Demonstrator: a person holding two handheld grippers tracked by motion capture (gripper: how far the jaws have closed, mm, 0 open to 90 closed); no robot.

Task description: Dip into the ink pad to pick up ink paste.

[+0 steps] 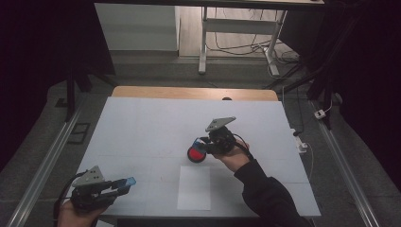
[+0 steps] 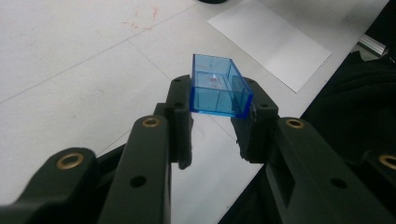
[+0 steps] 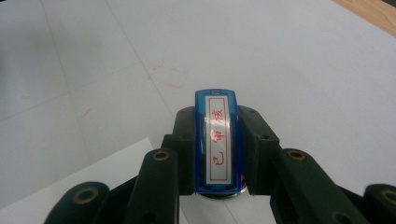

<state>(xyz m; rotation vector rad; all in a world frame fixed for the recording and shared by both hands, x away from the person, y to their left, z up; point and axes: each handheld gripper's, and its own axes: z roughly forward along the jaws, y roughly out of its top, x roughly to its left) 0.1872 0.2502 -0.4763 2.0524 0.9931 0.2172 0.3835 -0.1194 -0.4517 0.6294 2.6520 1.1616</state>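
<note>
Table surface (image 1: 142,127): upper and left portions of the high view open, passable. Obstacles: white paper sheet (image 1: 194,187), flat, lower centre; red round object (image 1: 196,154), centre, touching the right gripper (image 1: 204,144), with sleeve (image 1: 265,194) crossing lower right. Left gripper (image 1: 124,185), lower left corner, clamping a blue clear cap (image 1: 128,181). Open lane lies between the two grippers.

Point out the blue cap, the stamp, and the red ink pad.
blue cap (image 2: 218,86): left gripper view, its open clear hollow.
stamp (image 3: 218,142): right gripper view, its labelled top face.
red ink pad (image 1: 195,154): high view, its red disc.
</note>
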